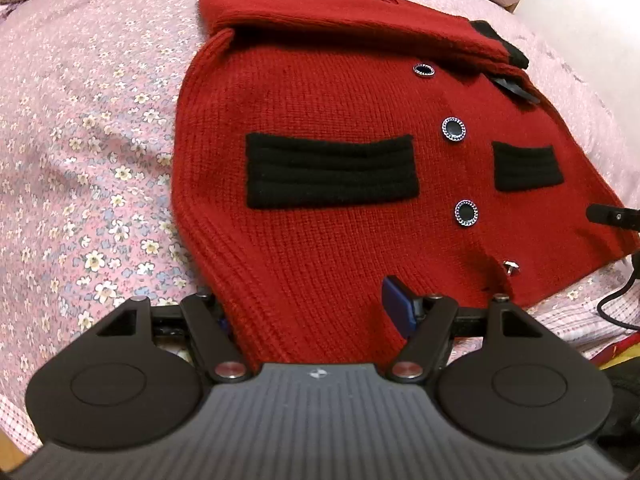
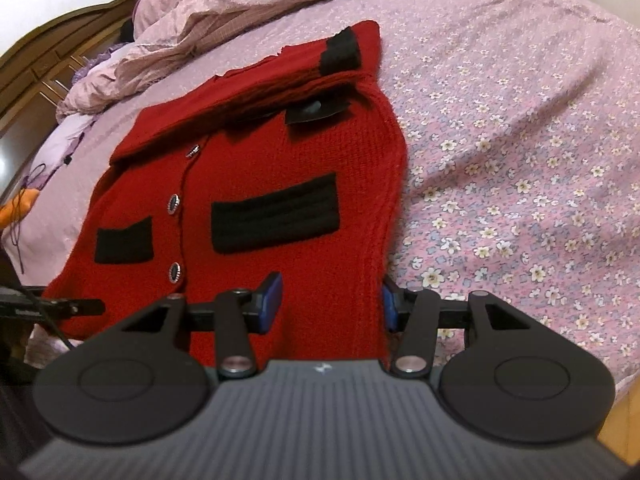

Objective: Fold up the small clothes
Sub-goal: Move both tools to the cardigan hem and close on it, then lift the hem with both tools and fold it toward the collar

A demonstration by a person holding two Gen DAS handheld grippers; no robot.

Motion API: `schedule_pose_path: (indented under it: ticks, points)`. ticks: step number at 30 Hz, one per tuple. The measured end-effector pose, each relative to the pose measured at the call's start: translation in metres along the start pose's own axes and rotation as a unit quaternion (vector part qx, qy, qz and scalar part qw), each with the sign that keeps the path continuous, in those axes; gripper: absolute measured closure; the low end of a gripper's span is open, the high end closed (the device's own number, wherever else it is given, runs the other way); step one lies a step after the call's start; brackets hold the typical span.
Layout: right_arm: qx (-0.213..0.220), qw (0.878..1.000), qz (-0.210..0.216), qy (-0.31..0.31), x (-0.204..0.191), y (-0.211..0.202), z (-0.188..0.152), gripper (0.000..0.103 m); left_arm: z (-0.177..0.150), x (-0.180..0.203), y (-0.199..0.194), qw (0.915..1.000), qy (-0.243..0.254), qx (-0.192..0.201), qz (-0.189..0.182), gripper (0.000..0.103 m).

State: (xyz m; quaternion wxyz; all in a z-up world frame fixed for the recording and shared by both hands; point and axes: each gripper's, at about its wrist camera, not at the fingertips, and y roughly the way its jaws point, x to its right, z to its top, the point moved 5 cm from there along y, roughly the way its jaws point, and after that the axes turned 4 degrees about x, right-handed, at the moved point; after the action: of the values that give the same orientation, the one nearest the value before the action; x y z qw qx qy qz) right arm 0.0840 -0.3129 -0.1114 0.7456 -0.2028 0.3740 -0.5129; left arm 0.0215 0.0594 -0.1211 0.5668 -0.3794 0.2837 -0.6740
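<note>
Left gripper (image 1: 316,312): the jaws stand apart, straddling the near hem corner of the red knitted cardigan (image 1: 340,240). One blue pad (image 1: 396,308) shows on the right, on top of the knit; the opposite pad is mostly hidden under the cardigan's left edge. Whether the pads press the fabric cannot be told.

Right gripper (image 2: 330,300): the jaws stand apart, with the other hem corner of the cardigan between them. The left pad (image 2: 272,296) rests on the knit; the right pad (image 2: 389,306) sits just beside the cardigan's side edge. A firm clamp cannot be confirmed here either.

Ahead of both grippers, the cardigan lies flat on the bed, front side up. Two black pocket bands (image 1: 332,172) run across the body, one on each side of the button line. Dark round buttons with bright rims (image 1: 454,129) run up the centre. At the far end, a sleeve with a black cuff (image 2: 342,50) lies folded across the chest.

The pink floral bedsheet (image 1: 80,140) lies beneath the cardigan and extends on all sides. A rumpled pink duvet (image 2: 240,8) lies beyond the cardigan, near the wooden headboard (image 2: 60,44).
</note>
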Motion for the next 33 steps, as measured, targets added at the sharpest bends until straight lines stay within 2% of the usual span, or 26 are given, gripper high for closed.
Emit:
schedule_pose_path:
  ticks: [6, 16, 17, 19, 20, 21, 23, 24, 26, 28, 33]
  points:
    - [0.006, 1.000, 0.010, 0.009, 0.004, -0.001, -0.002, 0.053, 0.000, -0.001, 0.006, 1.0000, -0.007, 0.000, 0.002, 0.029]
    - [0.005, 0.999, 0.043, 0.028, 0.009, -0.005, -0.004, 0.053, -0.011, 0.004, -0.003, 0.9998, 0.015, 0.014, 0.001, 0.030]
    - [0.004, 0.999, 0.044, 0.026, 0.008, -0.005, -0.005, 0.053, -0.011, 0.005, -0.003, 0.9998, 0.014, 0.015, 0.002, 0.032]
    - [0.004, 0.999, 0.043, 0.019, 0.005, -0.004, -0.006, 0.053, -0.011, 0.004, -0.003, 0.9998, 0.012, 0.015, 0.004, 0.047]
    - [0.004, 0.999, 0.043, 0.016, 0.004, -0.004, -0.006, 0.061, -0.010, 0.003, -0.002, 0.9998, 0.009, 0.015, 0.005, 0.050]
    - [0.001, 0.999, 0.041, 0.015, 0.003, -0.003, -0.006, 0.072, -0.010, 0.003, -0.003, 0.9998, 0.006, 0.016, 0.005, 0.057]
    - [-0.004, 0.999, 0.034, 0.020, 0.004, 0.002, -0.007, 0.085, -0.010, -0.001, -0.004, 0.9998, -0.004, 0.018, 0.003, 0.063]
    - [-0.005, 0.999, 0.034, 0.023, 0.005, 0.003, -0.007, 0.088, -0.010, -0.003, -0.005, 0.9998, -0.010, 0.018, 0.002, 0.066]
    - [-0.003, 0.999, 0.034, 0.026, 0.006, 0.003, -0.007, 0.090, -0.010, -0.006, -0.006, 0.9997, -0.016, 0.019, 0.003, 0.072]
    - [0.002, 0.999, 0.037, 0.022, 0.004, 0.000, -0.006, 0.091, -0.009, -0.009, -0.009, 0.9993, -0.025, 0.028, 0.008, 0.090]
    - [0.030, 0.995, 0.073, 0.054, 0.003, -0.009, 0.006, 0.092, 0.002, -0.015, -0.026, 0.9969, -0.050, 0.060, -0.015, 0.094]
